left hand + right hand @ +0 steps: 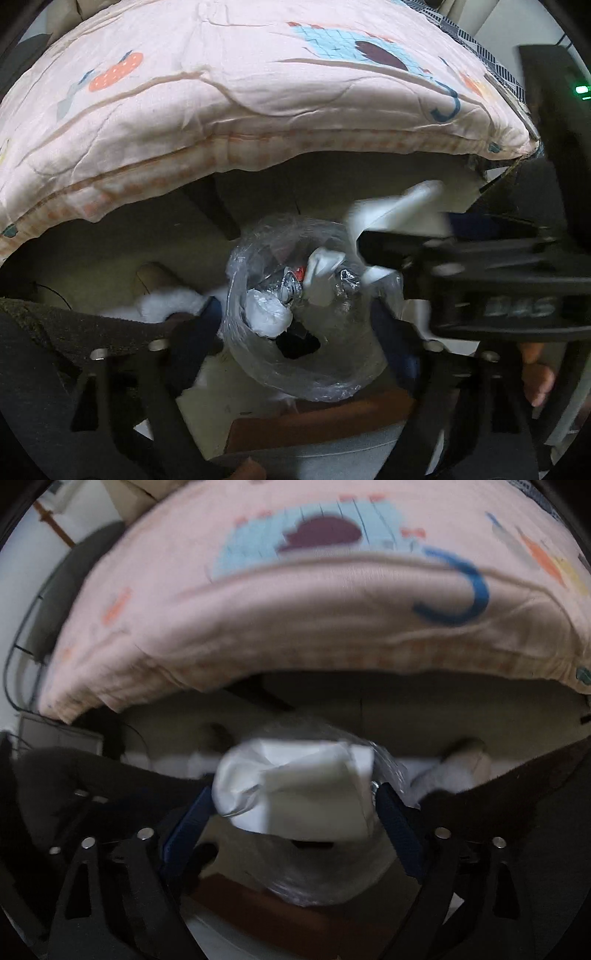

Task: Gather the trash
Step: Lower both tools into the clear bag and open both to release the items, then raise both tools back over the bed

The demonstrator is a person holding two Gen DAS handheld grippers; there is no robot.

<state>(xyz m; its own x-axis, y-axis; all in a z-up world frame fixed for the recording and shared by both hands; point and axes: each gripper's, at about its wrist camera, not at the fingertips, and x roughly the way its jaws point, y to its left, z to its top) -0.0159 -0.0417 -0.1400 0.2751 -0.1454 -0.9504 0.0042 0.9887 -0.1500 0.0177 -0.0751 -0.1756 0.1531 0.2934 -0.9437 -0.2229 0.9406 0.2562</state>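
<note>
Both grippers point down over a clear plastic bag (pixel 295 332) lining a bin on the floor. The left gripper (pixel 295 317) is spread wide and holds nothing; crumpled tissue (pixel 267 315) and foil lie inside the bag. The right gripper (pixel 295 805) is also spread, white paper (pixel 303 790) loose between its blue fingers (pixel 184 830), apparently unpinched. Beyond, a pink quilt (pixel 221 92) overhangs the bed edge.

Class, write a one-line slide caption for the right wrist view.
Right tool hovers with white crumpled paper between its open blue fingers, above a clear-lined trash bin beside the pink quilt.

Both the left gripper (pixel 295 325) and right gripper (pixel 291 819) point steeply downward, fingers spread wide apart.
</note>
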